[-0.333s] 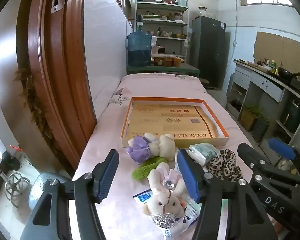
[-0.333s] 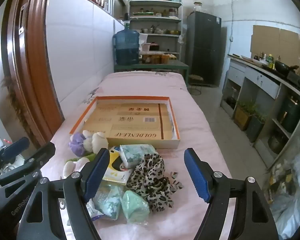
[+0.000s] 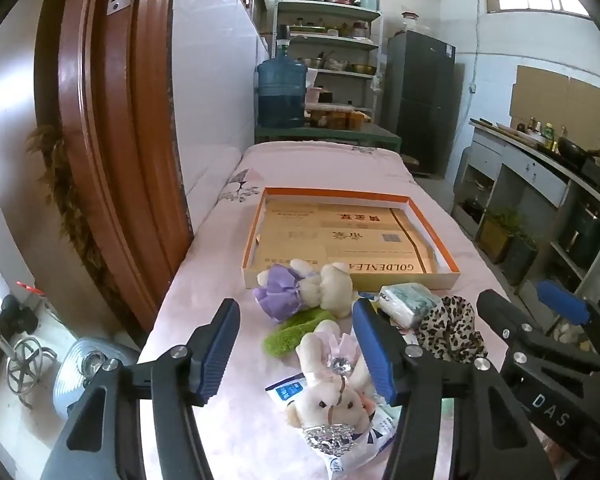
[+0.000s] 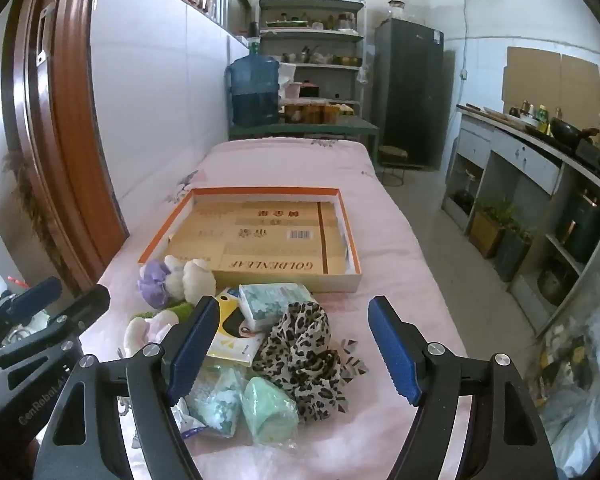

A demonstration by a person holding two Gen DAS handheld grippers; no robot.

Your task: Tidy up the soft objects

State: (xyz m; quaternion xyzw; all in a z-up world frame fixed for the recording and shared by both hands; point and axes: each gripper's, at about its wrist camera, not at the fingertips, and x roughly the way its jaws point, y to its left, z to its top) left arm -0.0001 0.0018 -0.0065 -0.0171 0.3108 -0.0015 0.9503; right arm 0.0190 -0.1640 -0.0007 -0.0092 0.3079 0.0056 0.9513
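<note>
A shallow orange-rimmed cardboard box (image 3: 452, 276) (image 4: 348, 280) lies open on the pink table. In front of it is a pile of soft things: a plush bear in a purple dress (image 3: 308, 288) (image 4: 172, 278), a green fuzzy piece (image 3: 296, 330), a pink-bowed plush rabbit (image 3: 332, 384), tissue packs (image 3: 408, 300) (image 4: 274, 300), a leopard-print cloth (image 3: 452, 328) (image 4: 304, 344) and a mint pouch (image 4: 270, 410). My left gripper (image 3: 296, 354) is open, above the rabbit. My right gripper (image 4: 290, 350) is open, above the leopard cloth. Both are empty.
A brown wooden door frame (image 3: 112, 152) stands close on the left. A water jug (image 3: 282, 94), shelves and a dark fridge (image 3: 420, 104) stand behind the table. A counter with cabinets (image 4: 540, 184) runs along the right. A fan (image 3: 84, 368) sits on the floor at left.
Both grippers have shifted only slightly over the pile. Nothing was picked up or moved.
</note>
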